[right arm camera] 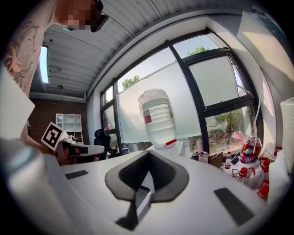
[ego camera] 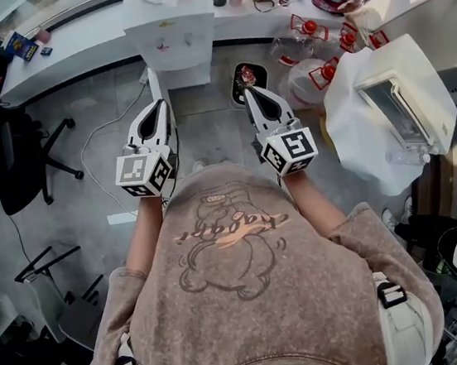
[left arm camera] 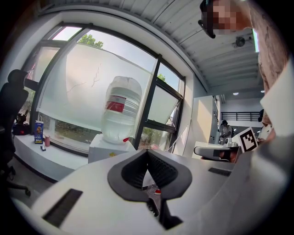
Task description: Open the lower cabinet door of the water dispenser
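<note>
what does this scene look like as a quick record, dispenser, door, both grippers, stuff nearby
dispenser: white water dispenser against the counter, big bottle on top
lower door: not visible from above, state cannot be told
left gripper: jaws together, empty, short of the dispenser
right gripper: jaws together, empty, short of the dispenser
nearby: office chair to the left, clear bottles with red tops to the right
</note>
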Demonstrator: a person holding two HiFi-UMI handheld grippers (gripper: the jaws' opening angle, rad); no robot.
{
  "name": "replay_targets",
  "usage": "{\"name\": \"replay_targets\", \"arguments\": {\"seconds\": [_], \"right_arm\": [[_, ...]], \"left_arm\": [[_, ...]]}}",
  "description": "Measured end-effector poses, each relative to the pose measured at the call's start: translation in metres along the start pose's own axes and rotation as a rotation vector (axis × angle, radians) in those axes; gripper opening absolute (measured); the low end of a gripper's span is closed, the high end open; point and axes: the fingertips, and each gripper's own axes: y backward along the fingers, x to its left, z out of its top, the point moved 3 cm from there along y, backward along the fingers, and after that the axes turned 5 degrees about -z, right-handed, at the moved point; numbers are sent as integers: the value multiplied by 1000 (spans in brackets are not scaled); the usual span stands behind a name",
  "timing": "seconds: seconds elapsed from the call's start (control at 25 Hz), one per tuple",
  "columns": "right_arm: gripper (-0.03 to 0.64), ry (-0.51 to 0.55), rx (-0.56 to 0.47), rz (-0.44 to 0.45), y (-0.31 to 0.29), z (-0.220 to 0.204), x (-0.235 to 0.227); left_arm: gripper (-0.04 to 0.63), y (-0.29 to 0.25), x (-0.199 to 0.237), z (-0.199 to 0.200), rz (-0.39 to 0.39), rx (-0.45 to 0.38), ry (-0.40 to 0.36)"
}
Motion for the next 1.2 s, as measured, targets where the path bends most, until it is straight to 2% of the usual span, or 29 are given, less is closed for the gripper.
{"name": "replay_targets", "arguments": {"seconds": [0.36,1.2], "right_arm": [[6,-5,3,12,-5,0,4],[5,-4,19,-7,-6,-4,0]], "left_arm": [[17,-10,-6,-2,-16,10,6],[17,-8,1,1,21,12,16]]}}
